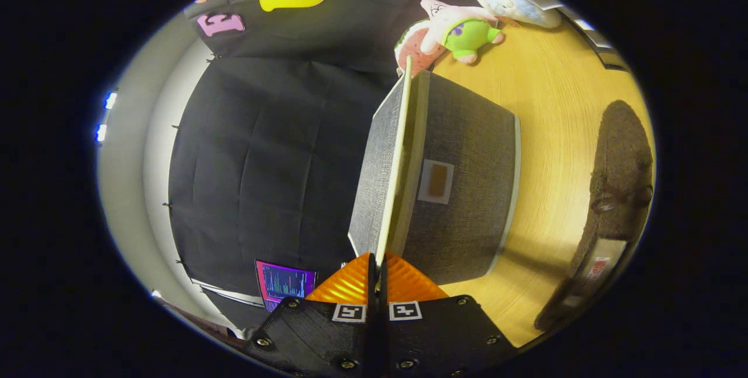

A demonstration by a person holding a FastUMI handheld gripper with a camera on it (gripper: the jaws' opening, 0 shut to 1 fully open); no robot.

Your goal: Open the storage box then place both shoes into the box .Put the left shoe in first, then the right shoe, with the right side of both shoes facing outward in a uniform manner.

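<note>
Landmark: the storage box (461,191), standing on the wooden table (549,103).

Surroundings, left to right: a lit screen (284,282) sits low, to the left of the box and near the fingers. The booth's dark cloth wall hangs behind the box on the same side. Beyond the box's far end lie soft toys: a pink and green plush (459,30), with a white plush (514,3) just beside it. To the right of the box, well apart from it, a brown shoe (619,191) rests on the table. Nothing lies between box and shoe.

Task item: the box is grey fabric with a pale trim edge and a small label patch with a brown centre on its side. Its lid (383,162) is swung up and stands on edge, grey outside, pale along its rim.

Gripper (378,261): the fingers are clenched on the lid's near edge, one on each face, almost meeting.
</note>
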